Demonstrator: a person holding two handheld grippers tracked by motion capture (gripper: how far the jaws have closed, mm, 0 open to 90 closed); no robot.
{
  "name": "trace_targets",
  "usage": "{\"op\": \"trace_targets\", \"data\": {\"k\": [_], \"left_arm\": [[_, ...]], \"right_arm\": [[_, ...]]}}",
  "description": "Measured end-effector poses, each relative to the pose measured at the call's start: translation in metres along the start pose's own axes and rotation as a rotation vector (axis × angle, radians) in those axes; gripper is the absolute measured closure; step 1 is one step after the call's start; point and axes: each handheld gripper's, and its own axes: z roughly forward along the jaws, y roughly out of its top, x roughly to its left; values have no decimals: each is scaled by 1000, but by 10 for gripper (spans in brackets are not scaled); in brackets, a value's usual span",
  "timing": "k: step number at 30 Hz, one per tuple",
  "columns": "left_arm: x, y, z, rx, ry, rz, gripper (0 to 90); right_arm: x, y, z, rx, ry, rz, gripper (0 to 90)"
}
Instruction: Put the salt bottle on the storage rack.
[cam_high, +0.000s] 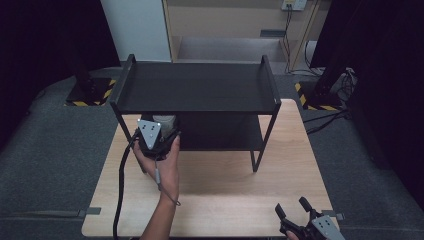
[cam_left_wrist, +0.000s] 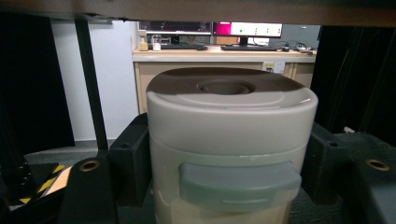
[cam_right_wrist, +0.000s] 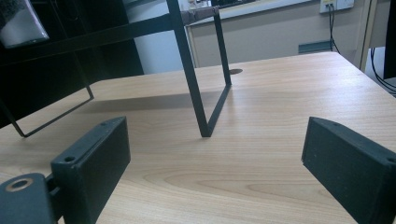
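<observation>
— Looking at the left hand-held gripper (cam_high: 161, 125), what is it doing?

— Its two black jaws are pressed against the sides of a pale grey round plastic container with a domed lid (cam_left_wrist: 232, 140). In the left gripper view the lid has a round dimple in the middle and a grey tab sits on the front of the body. So it is clamped on that container.

— And where is the container?

— At the front left of the black two-tier metal shelf rack (cam_high: 195, 87), under the top tier. The high view shows the person's left hand (cam_high: 162, 162) holding the hand-held gripper there, its grey three-cornered plate on top, and a black cable (cam_high: 120, 185) trailing back over the light wooden bench (cam_high: 235, 185). Whether the container rests on the lower tier or is held clear of it, I cannot tell.

— The right hand-held gripper (cam_high: 292, 206)?

— Low at the near right corner of the bench, well apart from the rack. Its jaws stand wide apart with only bare wood between them in the right gripper view, and the rack's thin black leg frame (cam_right_wrist: 205, 98) stands farther off.
</observation>
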Motion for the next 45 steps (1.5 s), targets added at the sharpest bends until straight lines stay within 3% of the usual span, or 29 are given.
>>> {"op": "trace_targets", "data": {"k": [10,35,45], "left_arm": [[-3,-3,10,5,22,-3,305],[-7,-8,12,-9,35,9,299],[-9,-10,4,-42,48,4,132]], "right_arm": [[-2,0,-1,0,-7,1,79],[-1,1,0,5,3,-1,82],[0,2,0,4,12,3,76]]}}
